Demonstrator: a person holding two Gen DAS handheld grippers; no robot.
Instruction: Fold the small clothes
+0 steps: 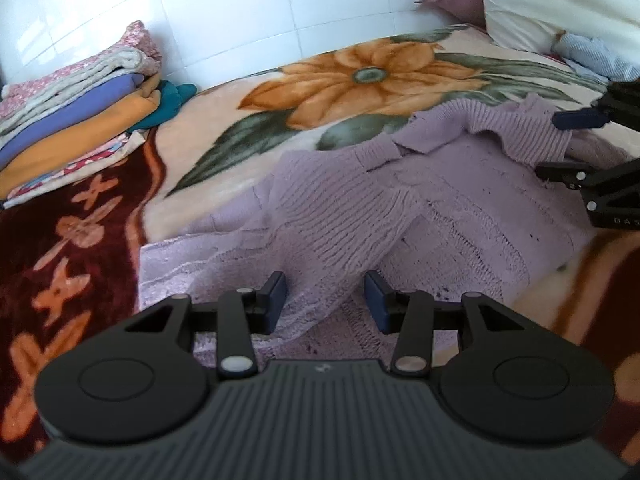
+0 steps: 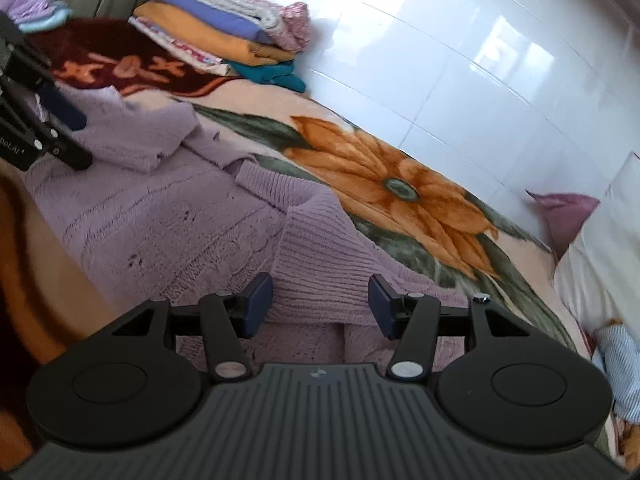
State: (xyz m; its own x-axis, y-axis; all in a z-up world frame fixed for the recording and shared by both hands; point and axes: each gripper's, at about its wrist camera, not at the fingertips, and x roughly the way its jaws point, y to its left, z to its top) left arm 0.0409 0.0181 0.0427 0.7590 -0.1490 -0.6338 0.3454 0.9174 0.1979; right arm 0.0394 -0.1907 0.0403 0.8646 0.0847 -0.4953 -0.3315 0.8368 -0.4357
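Partly cut-off lilac sweater (image 1: 460, 200), both hand-held grippers agape.

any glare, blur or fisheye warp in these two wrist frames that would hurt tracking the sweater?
Left wrist view: tiled wall is blown out and bowed by the fisheye; lilac sweater evenly lit, knit ribs sharp at centre, softer toward the right edge. Right wrist view: window glare on the wall; horizon strongly tilted; folded pile slightly smeared; sweater texture clear.
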